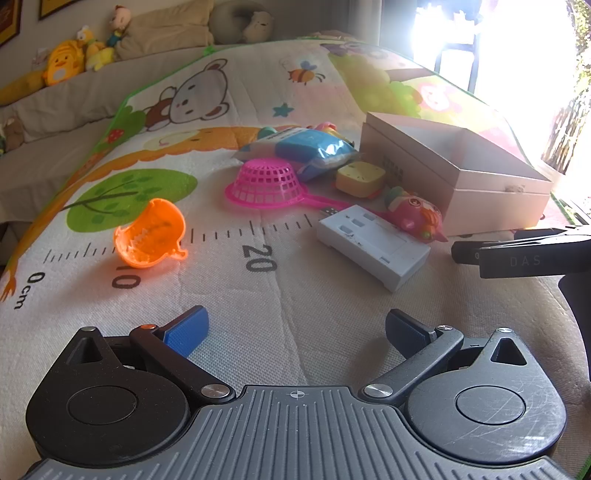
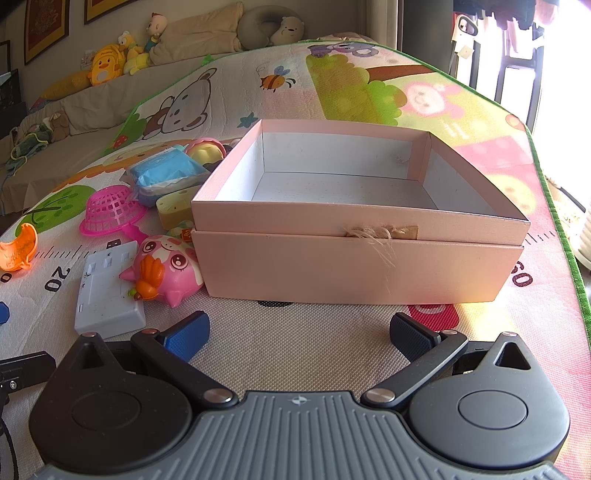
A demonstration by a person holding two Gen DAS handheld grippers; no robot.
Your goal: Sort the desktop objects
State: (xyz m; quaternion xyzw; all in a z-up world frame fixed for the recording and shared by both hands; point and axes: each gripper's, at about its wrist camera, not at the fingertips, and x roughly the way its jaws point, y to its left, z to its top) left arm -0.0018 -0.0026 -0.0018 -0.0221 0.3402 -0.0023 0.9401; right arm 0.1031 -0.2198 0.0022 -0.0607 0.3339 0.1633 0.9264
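Two claws, left gripper point(image 1: 295, 328) and right gripper point(image 2: 300, 330), gape, released; one box point(image 2: 354, 266), whose bare inside only the right view shows.

Cartoon play mat point(image 1: 207, 88) — plush toys point(image 2: 107, 64) and cushions point(image 2: 199, 33) behind.

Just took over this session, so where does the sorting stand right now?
Nothing looks sorted yet: the pink box is empty inside. Nothing is in hand either; the left gripper and right gripper are both open over bare mat. Left to do: the orange cup, pink strainer, power strip, pink toy and blue pack all lie outside the box.
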